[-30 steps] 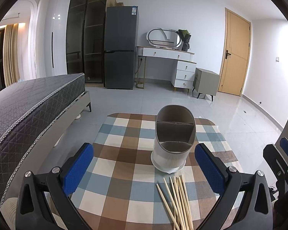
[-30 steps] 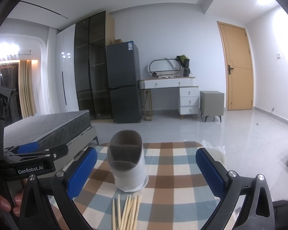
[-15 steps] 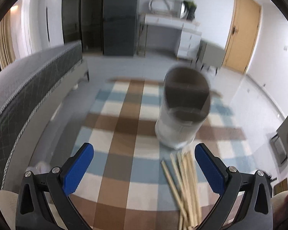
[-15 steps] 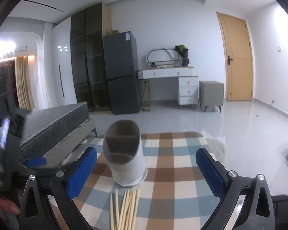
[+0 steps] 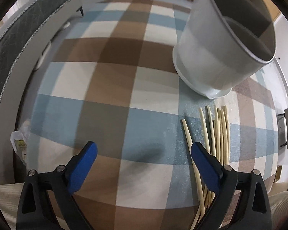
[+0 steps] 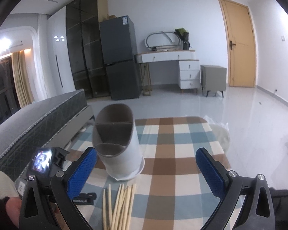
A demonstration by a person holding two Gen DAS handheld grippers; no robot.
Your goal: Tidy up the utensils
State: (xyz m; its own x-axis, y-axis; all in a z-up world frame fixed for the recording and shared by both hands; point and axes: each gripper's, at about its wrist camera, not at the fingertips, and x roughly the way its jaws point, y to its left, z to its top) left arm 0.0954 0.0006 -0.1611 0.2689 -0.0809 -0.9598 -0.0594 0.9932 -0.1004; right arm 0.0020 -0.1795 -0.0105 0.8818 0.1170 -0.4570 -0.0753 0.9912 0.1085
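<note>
The left claw (image 5: 142, 157), jaws wide but just narrowing, grasps nothing; pale wooden chopsticks (image 5: 218, 134) lie at its right on the checked bench (image 5: 109, 80), near the grey divided holder (image 5: 220, 44). The right claw (image 6: 146, 163) is released.

Bkgd only, ref = fridge (image 6: 121, 61), dark grey, 2-door, against back wall. Directly L of it: tall dark glass-front cabinet (image 6: 84, 44); further L, white wardrobe (image 6: 56, 57), then curtains (image 6: 22, 78) by window. R of fridge: white vanity desk (image 6: 170, 57) w/ 3 drawers, oval mirror (image 6: 163, 39) + dark plant (image 6: 182, 34) on top. Further R: grey nightstand (image 6: 213, 77), then wooden door (image 6: 240, 44). In front of fridge & to L: bed w/ grey quilted mattress (image 6: 38, 118). Floor glossy pale tile (image 6: 220, 105). Checked tablecloth (image 5: 109, 76) nearest cam, brown/blue/cream.
</note>
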